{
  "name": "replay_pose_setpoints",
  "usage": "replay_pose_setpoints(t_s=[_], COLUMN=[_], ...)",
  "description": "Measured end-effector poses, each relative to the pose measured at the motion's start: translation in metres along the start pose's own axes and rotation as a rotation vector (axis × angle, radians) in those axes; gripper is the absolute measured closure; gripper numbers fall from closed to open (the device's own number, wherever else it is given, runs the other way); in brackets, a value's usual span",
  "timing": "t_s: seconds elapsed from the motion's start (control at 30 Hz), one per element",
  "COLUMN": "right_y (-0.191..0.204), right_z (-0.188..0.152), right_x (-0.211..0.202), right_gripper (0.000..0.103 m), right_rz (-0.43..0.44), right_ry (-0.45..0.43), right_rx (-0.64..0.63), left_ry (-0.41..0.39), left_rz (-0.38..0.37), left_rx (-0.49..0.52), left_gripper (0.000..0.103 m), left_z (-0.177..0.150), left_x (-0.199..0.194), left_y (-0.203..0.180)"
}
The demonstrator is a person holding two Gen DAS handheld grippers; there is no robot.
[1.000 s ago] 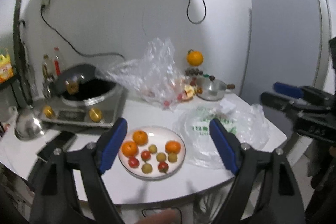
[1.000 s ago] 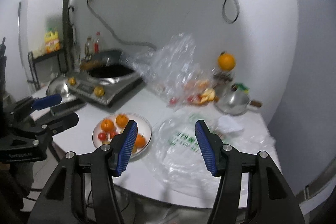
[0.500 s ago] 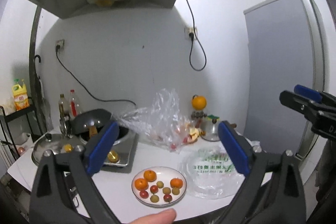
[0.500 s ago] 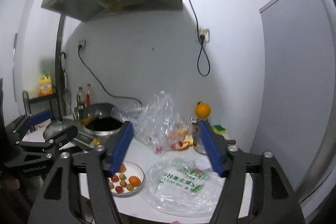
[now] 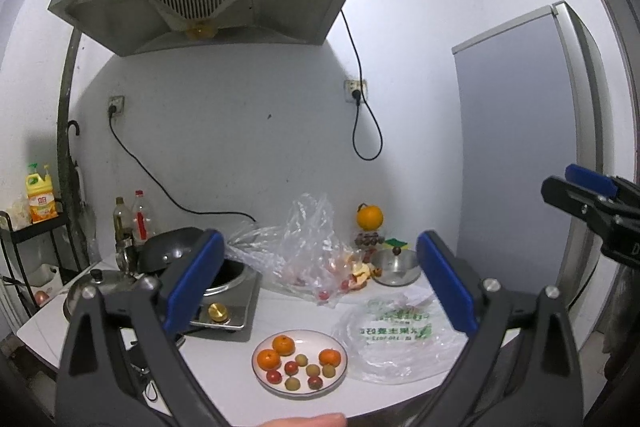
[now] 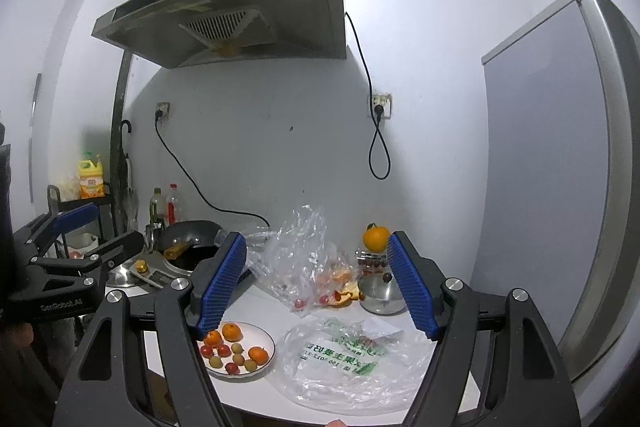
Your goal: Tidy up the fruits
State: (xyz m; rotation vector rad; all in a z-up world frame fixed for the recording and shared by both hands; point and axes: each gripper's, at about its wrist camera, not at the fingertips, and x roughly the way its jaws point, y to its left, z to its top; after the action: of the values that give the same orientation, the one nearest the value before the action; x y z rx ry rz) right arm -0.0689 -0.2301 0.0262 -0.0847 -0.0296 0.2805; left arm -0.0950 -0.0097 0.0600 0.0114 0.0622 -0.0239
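Note:
A white plate [image 5: 336,371] near the table's front edge holds three small oranges [image 5: 283,343], red cherry tomatoes [image 5: 291,367] and green-yellow small fruits [image 5: 313,370]; it also shows in the right wrist view [image 6: 269,343]. A flat clear plastic bag with green print [image 5: 400,331] lies right of the plate. My left gripper [image 5: 320,283] is open and empty, held well back from and above the table. My right gripper [image 6: 316,287] is open and empty, likewise held back. Each gripper shows in the other's view, the right one [image 5: 576,191] and the left one [image 6: 96,231].
A crumpled clear bag with fruit and peels [image 5: 308,251] lies behind the plate. An orange [image 5: 369,218] sits on a stand by a steel pot [image 5: 395,263]. An induction cooker with a wok [image 5: 224,291], bottles [image 5: 138,219] and a fridge [image 5: 520,147] surround the table.
Both grippers have pulled back and tilted up from the table, so the plate and bags look smaller and lower and the range hood is in view. Both stay open.

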Motion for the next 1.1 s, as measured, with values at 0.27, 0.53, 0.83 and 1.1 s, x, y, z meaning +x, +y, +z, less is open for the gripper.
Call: replay_pose_setpoints(t_s=[0.27, 0.53, 0.83, 1.1], right_y=[0.000, -0.001, 0.002, 0.003], right_z=[-0.001, -0.003, -0.005, -0.010], right_x=[-0.001, -0.001, 0.002, 0.007], right_gripper=[0.027, 0.027, 0.027, 0.027], right_rz=[0.003, 0.006, 0.009, 0.008], right_ry=[0.001, 0.009, 0.022, 0.040], right_rx=[0.005, 0.005, 0.004, 0.006], left_ry=[0.007, 0.006, 0.020, 0.050], left_rz=[0.004, 0.011, 0.028, 0.057], left_rx=[0.001, -0.002, -0.021, -0.041], left_gripper=[0.005, 0.005, 0.005, 0.005], left_z=[0.001, 0.001, -0.005, -0.015], left_x=[0.001, 0.002, 0.014, 0.028], left_y=[-0.003, -0.005, -0.001, 0.008])
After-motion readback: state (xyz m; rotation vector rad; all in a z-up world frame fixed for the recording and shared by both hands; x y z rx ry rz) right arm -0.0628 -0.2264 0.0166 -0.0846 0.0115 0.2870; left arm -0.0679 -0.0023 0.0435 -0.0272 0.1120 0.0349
